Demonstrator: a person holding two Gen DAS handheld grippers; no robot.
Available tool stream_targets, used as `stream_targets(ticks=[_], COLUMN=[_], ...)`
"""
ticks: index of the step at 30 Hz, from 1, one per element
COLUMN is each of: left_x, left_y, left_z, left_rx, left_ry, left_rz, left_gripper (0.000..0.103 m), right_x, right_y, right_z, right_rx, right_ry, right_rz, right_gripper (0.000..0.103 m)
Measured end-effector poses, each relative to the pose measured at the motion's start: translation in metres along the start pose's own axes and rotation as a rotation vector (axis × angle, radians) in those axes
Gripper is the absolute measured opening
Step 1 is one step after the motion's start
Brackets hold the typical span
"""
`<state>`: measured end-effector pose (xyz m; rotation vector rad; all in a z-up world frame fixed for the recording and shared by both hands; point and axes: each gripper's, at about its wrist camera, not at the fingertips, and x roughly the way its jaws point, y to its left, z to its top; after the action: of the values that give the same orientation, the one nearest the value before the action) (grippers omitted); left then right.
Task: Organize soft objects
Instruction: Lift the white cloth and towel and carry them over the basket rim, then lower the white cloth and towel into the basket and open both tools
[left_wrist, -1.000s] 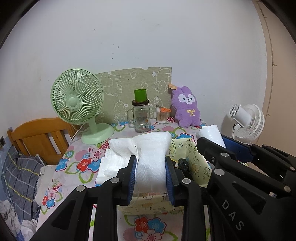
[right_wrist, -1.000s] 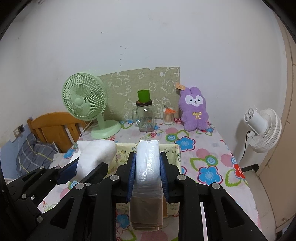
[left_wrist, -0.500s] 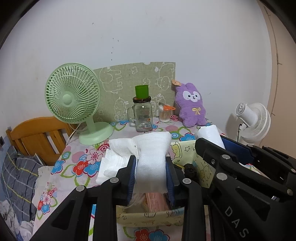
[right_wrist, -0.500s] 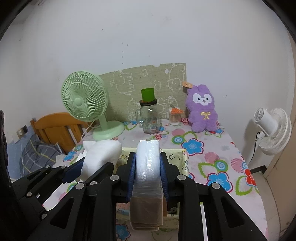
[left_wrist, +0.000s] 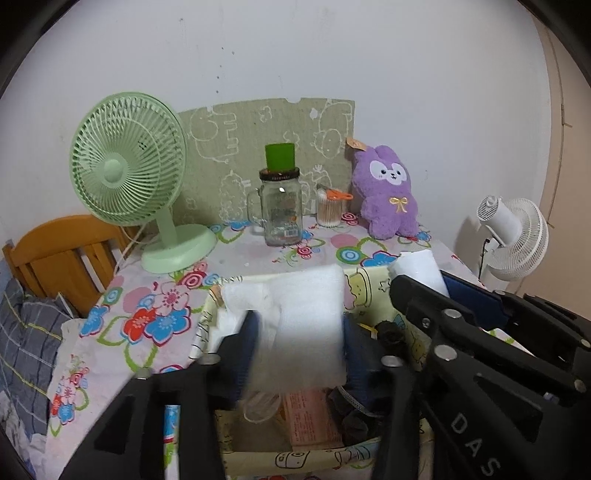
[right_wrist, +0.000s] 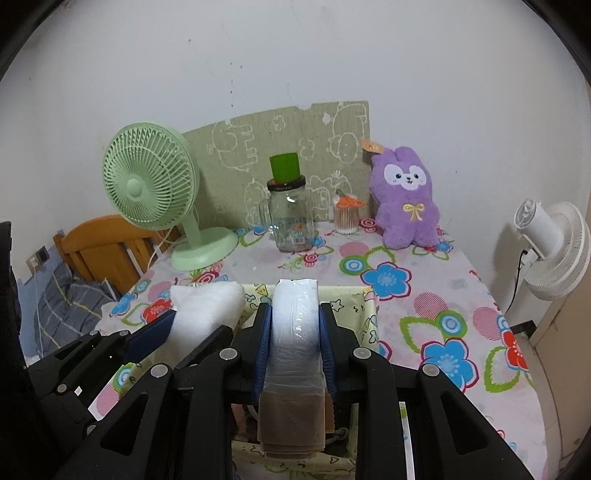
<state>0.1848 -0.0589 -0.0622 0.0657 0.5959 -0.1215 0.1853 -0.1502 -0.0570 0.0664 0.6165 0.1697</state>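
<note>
Floral tablecloth (right_wrist: 461, 295) on table against white wall. Far edge: green fan (right_wrist: 147, 184) left, glass jar (right_wrist: 291, 218), purple plush bunny (right_wrist: 406, 199) right. Near: yellow fabric bin (right_wrist: 369, 317). Left gripper (left_wrist: 299, 332) pinching white foam wad (left_wrist: 306, 314) above bin; right gripper (right_wrist: 295, 325) clamped on plastic-wrapped pack (right_wrist: 295, 332) above bin.

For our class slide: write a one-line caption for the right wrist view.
Right gripper clamps a plastic-wrapped pack above the fabric bin.

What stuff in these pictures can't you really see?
- Things inside the cloth box: left view, mostly covered by the left gripper and its blurry white pad.
- Box floor: right view, hidden by the right gripper and its wrapped pack.
- Jar label: too small.
- White fan base: cut off.
</note>
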Motion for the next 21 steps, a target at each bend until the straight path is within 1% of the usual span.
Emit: stream_targets(ticks=[1,4,7,17,21], left_x=[0.001,0.002,0.006,0.020,0.025], left_y=[0.000,-0.001,0.000,0.011,0.010], left_z=[-0.001,-0.004,-0.004,-0.009,-0.012], left_rx=[0.003,0.026,0.031,0.010,0.011], left_ry=[0.001,0.003,0.020,0.077,0.098], left_rz=[-0.009,-0.004,0.043,0.077,0.067], left_gripper=[0.071,0.078,0.086,0.089,0.089], right_x=[0.003,0.011,0.019,0.039,0.045], right_y=[0.000,-0.001,0.000,0.006,0.005], right_z=[-0.001,-0.004,-0.006,-0.009,-0.014], right_rx=[0.000,0.004,0.004,-0.002,0.011], right_ry=[0.005,0.019,0.036,0.076,0.108], right_rz=[0.001,0.005,0.012,0.056,0.056], right_gripper=[0.028,0.028,0.028,0.028,0.028])
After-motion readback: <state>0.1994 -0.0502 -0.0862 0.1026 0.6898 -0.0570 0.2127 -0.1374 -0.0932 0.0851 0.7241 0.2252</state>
